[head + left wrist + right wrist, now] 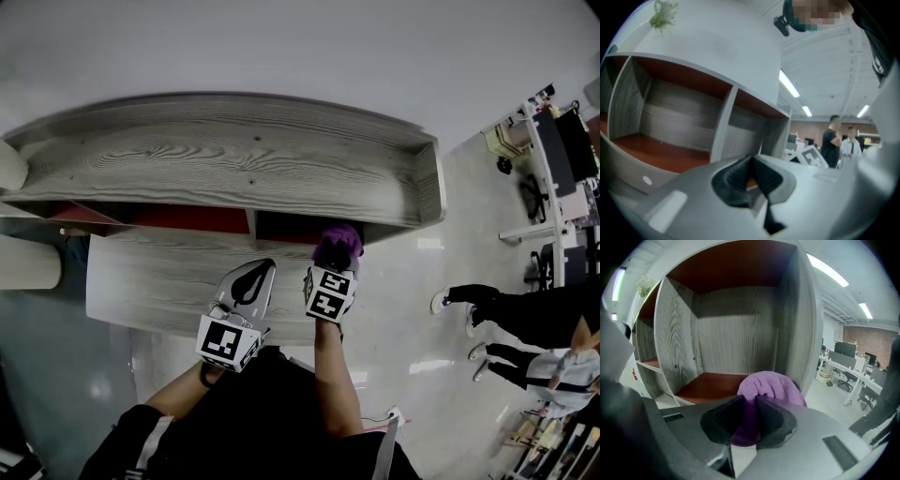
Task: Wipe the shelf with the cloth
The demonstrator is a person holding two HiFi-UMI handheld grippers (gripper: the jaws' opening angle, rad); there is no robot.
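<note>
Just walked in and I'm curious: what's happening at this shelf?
A person stands at a grey wooden shelf holding two grippers. The right gripper clamps a purple cloth at the mouth of a red-floored compartment. The left gripper is shut, empty and held short of the shelf.

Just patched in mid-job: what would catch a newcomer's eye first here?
The bright purple cloth stands out, bunched and clamped in the right gripper, in front of an open compartment of the grey wood-grain shelf with red-brown boards. Beside it, the left gripper has its jaws together with nothing between them. People stand on the shiny floor at the head view's right.
</note>
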